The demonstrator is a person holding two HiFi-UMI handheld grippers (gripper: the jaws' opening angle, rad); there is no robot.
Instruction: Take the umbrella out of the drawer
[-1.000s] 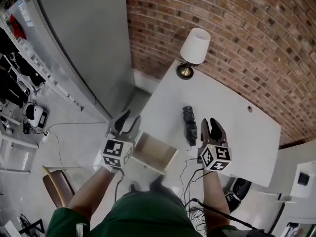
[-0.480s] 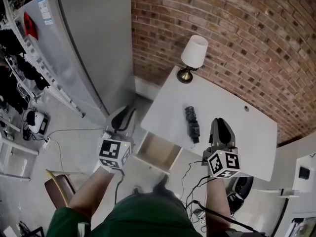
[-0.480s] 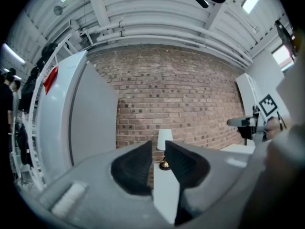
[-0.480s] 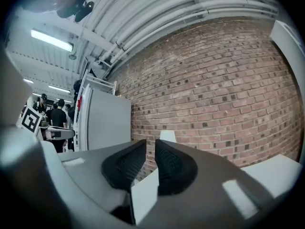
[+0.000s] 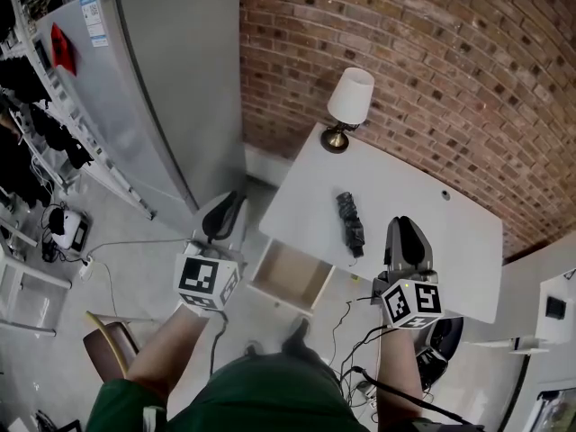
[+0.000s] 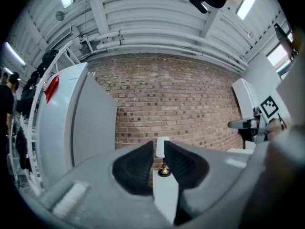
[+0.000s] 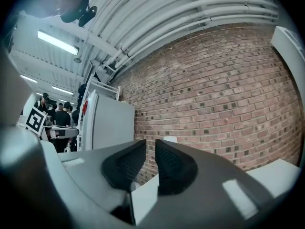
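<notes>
The umbrella (image 5: 349, 222), folded into a short black bundle, lies on top of the white table (image 5: 432, 210), not in the drawer. It sits in the left half of the tabletop, with its near end close to the front edge and its length running back towards the brick wall (image 5: 405, 61). Just below that front edge, by the table's front left corner, the drawer (image 5: 290, 275) stands pulled out, and its pale wooden bottom is plain to see. A lamp (image 5: 349, 97) with a white shade and a brass foot stands on the far left corner. The person holds the right gripper (image 5: 404, 227) over the front edge, to the right of the umbrella and apart from it. Its jaws have just been closing and now show only a slim gap, with nothing gripped between them. The left gripper (image 5: 228, 207) hangs off the table altogether, out past the left edge and beside the open drawer, over the grey floor. Its jaws too have just been closing, down to a narrow slit, and they hold nothing; through the slit you see only the lamp far off. A tall grey refrigerator (image 5: 171, 79) stands against the wall to the left of the table, and a brown chair (image 5: 106, 345) sits on the floor near the person's left arm.
</notes>
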